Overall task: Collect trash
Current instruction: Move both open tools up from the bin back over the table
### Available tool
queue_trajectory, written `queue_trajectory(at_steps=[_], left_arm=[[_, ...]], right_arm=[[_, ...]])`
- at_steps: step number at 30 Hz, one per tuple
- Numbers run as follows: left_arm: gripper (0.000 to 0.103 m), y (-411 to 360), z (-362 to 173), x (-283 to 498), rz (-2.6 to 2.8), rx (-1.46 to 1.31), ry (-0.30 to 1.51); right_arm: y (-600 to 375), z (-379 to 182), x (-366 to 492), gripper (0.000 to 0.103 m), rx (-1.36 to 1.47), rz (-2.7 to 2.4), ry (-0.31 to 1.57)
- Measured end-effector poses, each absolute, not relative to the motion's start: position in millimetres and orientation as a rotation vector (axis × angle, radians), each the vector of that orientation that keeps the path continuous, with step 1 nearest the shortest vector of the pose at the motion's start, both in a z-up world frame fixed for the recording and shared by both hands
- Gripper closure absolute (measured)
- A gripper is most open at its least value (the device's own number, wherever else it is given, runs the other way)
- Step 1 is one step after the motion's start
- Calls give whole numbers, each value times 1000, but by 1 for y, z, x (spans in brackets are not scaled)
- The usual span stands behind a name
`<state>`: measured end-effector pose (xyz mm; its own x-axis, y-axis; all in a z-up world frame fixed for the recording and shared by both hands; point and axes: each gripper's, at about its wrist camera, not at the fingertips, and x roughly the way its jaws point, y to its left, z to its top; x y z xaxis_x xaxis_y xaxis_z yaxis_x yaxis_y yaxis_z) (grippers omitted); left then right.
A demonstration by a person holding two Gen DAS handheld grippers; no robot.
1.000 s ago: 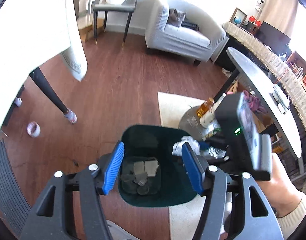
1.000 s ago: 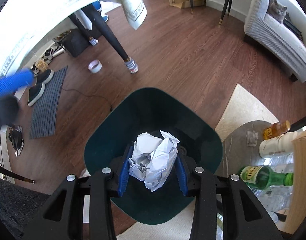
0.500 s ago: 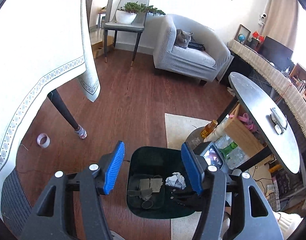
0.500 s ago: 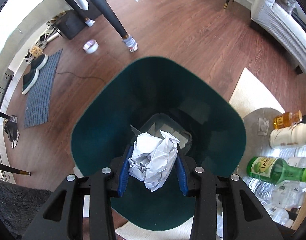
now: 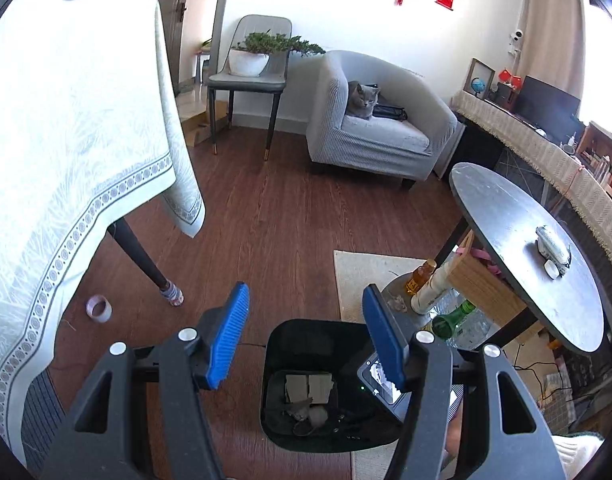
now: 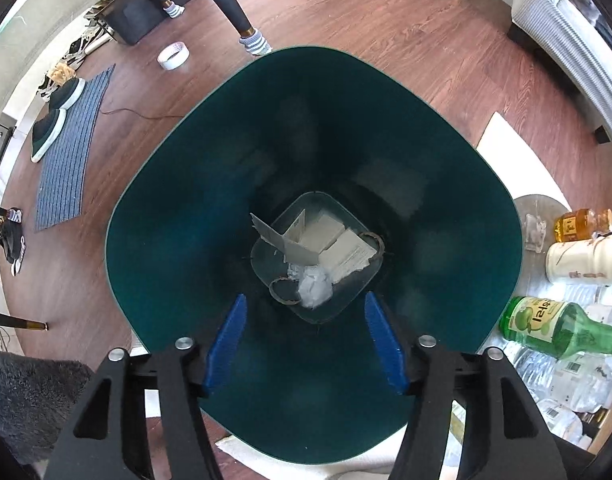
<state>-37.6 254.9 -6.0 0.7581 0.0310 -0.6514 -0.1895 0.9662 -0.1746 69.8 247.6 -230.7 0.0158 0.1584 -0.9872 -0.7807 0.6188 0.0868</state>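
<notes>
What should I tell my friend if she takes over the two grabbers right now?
Right gripper: over the green bin, pointing down into it, jaws opening, nothing between them.
Left gripper: open and empty, held above the bin.
Crumpled paper ball: lying at the bottom of the bin, beside flat cardboard pieces.
Done: the paper ball is in the bin.
Left: lift the right gripper out, then look for more trash. A tape roll lies on the floor near the table leg; whether it counts as trash is unclear.
</notes>
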Motion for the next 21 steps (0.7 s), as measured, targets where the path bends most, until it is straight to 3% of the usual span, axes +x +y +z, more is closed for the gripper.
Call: queue_trajectory(at_steps=[10,21], left_arm=[[38,250,10,-38,150,-234,642],[38,244,31,-37,200,-214,588]], right_arm=[[243,-204,72,35,-538,819,1310],[234,-122,73,35,-436,882,1100]])
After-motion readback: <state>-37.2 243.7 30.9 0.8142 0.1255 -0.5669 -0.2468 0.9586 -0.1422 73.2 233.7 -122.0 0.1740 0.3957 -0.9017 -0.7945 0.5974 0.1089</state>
